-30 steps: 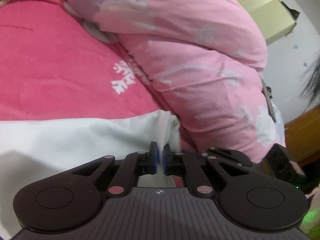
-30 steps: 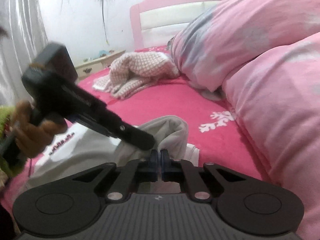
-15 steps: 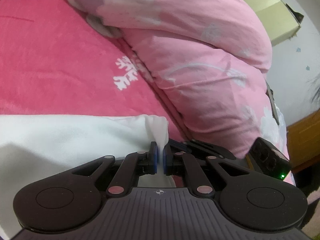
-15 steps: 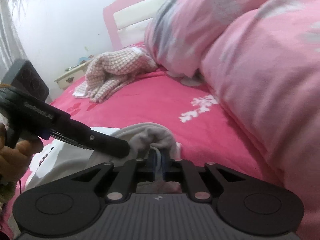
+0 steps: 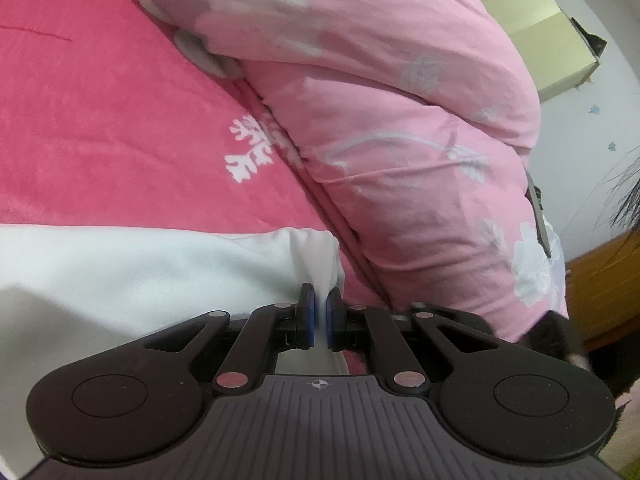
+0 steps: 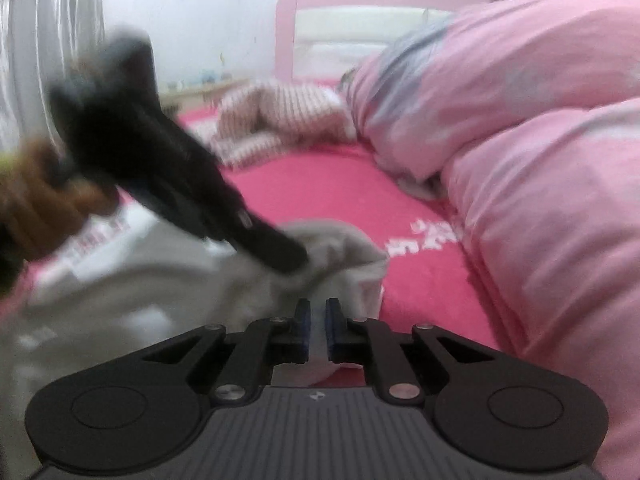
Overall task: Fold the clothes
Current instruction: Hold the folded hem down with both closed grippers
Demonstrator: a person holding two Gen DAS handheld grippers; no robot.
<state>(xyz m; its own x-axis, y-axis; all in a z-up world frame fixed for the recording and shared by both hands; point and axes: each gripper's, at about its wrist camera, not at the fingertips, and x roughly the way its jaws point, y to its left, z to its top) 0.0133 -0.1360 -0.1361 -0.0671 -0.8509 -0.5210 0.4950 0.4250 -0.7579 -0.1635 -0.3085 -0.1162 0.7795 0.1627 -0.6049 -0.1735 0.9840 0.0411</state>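
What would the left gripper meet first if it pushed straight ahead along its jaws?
Beyond the white garment it already pinches, the left gripper would likely meet the red snowflake-print bedsheet, or the puffy pink floral duvet beside it; depth is unclear.

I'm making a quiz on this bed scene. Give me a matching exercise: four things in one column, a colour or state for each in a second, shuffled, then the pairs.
Things
1. garment
2. sheet
3. duvet
4. box

Descriptions
A. pale pink with flowers
B. white, pinched by both tools
C. tan cardboard, by the wall
D. deep pink with a white snowflake

Pairs: 1-B, 2-D, 3-A, 4-C

The left tool and right tool each grip the garment.
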